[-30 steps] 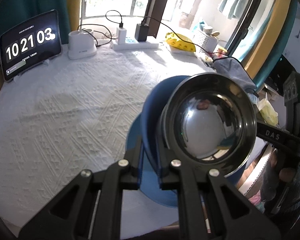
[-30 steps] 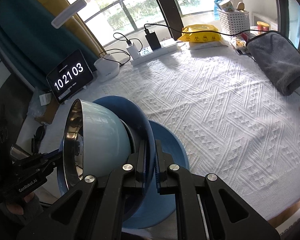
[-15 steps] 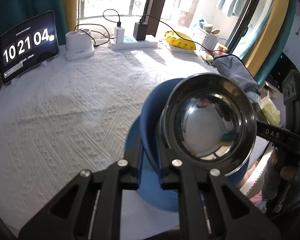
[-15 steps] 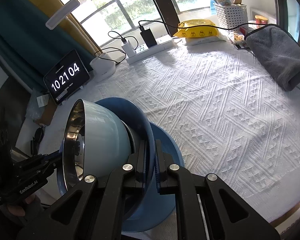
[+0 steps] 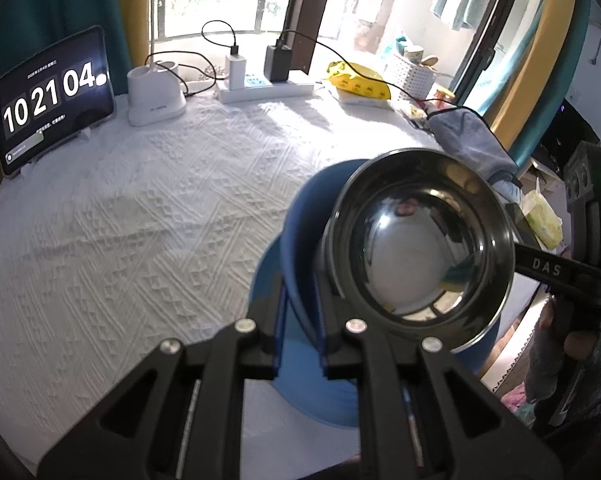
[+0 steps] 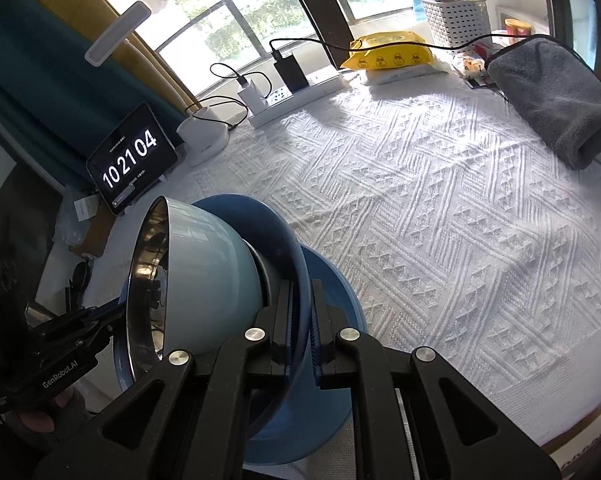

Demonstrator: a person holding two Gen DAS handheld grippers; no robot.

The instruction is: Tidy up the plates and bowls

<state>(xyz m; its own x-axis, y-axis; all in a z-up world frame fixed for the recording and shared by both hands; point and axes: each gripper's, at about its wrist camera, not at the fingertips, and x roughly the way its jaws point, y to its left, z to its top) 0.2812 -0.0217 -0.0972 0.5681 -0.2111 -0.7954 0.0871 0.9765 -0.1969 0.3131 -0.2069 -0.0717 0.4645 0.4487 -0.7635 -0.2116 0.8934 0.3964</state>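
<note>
Left gripper (image 5: 300, 340) clamped nearly shut on blue plate (image 5: 300, 240) rim; steel bowl (image 5: 420, 236) rides tilted on it. Right gripper (image 6: 300, 332) pinches the opposite rim. Stack barely moved since a second ago, held above second plate (image 6: 332, 360), near tablet clock (image 6: 132, 160); placement pending.

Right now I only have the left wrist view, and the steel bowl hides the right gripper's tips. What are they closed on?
Observer: The right gripper is shut on the rim of the tilted blue plate.
Operator: I only see the bowl's steel inside. What about its outside?
Observer: The bowl is pale blue outside, and its base sits against that plate.
</note>
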